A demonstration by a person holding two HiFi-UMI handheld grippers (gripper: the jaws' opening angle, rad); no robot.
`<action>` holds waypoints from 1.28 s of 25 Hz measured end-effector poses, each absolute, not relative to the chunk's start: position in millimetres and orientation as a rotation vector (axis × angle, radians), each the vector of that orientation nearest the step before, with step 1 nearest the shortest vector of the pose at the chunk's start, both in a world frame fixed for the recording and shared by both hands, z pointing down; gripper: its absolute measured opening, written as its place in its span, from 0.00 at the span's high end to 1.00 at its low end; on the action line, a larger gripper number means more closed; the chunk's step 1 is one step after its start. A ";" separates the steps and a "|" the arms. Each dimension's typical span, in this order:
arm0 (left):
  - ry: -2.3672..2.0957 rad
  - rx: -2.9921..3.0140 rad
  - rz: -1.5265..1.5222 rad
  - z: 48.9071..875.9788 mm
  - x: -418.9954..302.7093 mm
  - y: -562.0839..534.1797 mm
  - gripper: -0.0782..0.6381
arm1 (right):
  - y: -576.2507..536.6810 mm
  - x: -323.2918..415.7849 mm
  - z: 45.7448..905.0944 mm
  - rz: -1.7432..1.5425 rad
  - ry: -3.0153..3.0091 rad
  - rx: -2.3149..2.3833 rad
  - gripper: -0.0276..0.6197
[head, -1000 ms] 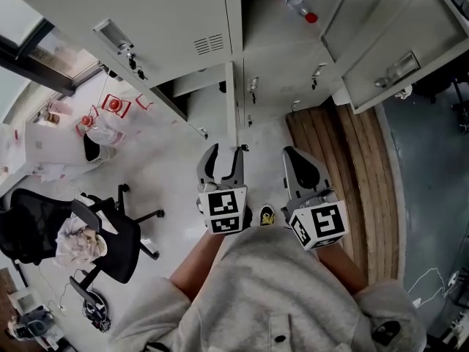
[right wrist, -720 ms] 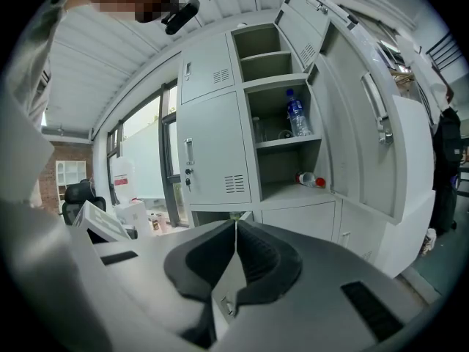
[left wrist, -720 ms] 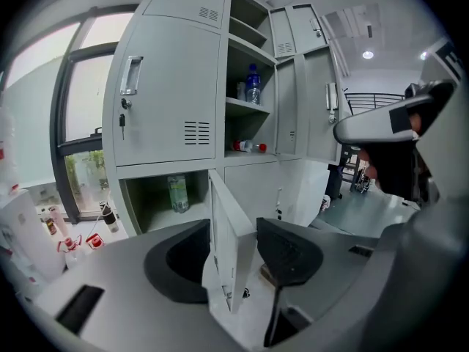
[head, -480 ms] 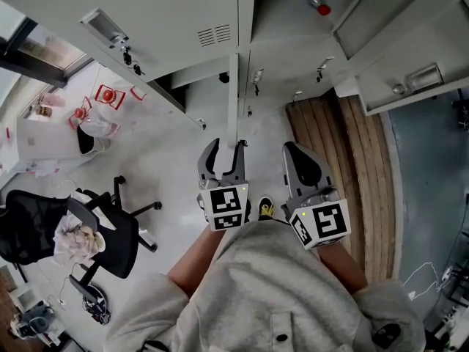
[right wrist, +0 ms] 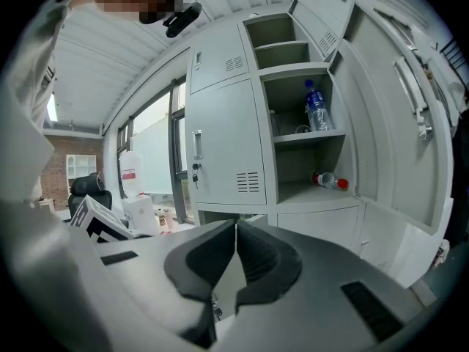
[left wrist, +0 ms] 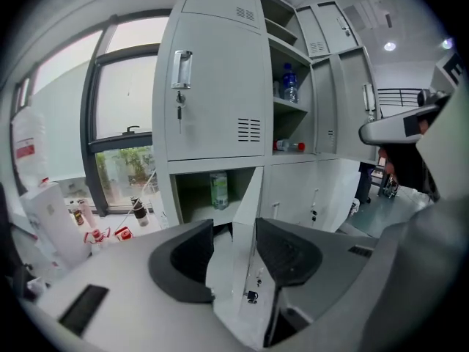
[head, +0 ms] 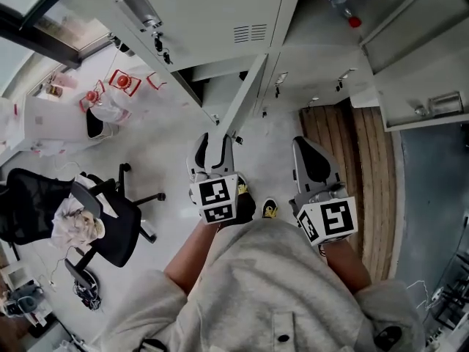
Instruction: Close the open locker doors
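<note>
Hovering before the lockers, the left gripper (left wrist: 234,232) keeps its fingers apart, with the open lower locker door (left wrist: 249,196) edge-on in line with the gap; right gripper (right wrist: 235,233) fingers are pressed together, empty; the upper right door (head: 418,57) stands open.

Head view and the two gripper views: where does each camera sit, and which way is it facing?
Head view: on the person's head, looking steeply down the lockers to the floor; shows left tongs, right tongs and grey top.
Left gripper view: rides the left tongs, faces the lockers; its open jaws frame the low open door.
Right gripper view: rides the right tongs, faces the open shelves; jaws together.
Shared: all three show the red-capped bottle.
</note>
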State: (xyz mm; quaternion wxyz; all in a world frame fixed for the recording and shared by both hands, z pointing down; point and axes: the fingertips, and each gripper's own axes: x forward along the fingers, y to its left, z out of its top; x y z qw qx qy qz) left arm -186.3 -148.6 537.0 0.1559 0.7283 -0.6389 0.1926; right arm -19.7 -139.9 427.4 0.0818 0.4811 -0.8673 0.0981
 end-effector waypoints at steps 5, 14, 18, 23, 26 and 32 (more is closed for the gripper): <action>-1.910 2.036 0.571 542.0 -220.4 -160.7 0.68 | -149.0 -21.5 430.6 0.277 -2.575 1.455 0.91; -1.950 2.048 0.591 544.3 -250.2 -195.6 0.76 | -157.9 -35.5 440.3 0.286 -2.546 1.466 0.91; -1.966 2.044 0.588 545.0 -263.7 -210.3 0.78 | -166.1 -43.7 442.3 0.280 -2.536 1.464 0.91; -1.977 2.048 0.578 545.6 -277.5 -228.4 0.79 | -174.9 -56.4 446.2 0.286 -2.526 1.481 0.91; -1.979 2.053 0.574 546.2 -284.4 -238.7 0.79 | -179.1 -62.6 448.2 0.283 -2.521 1.486 0.91; -1.998 2.054 0.578 546.0 -296.6 -261.1 0.79 | -186.6 -66.3 451.0 0.287 -2.501 1.516 0.91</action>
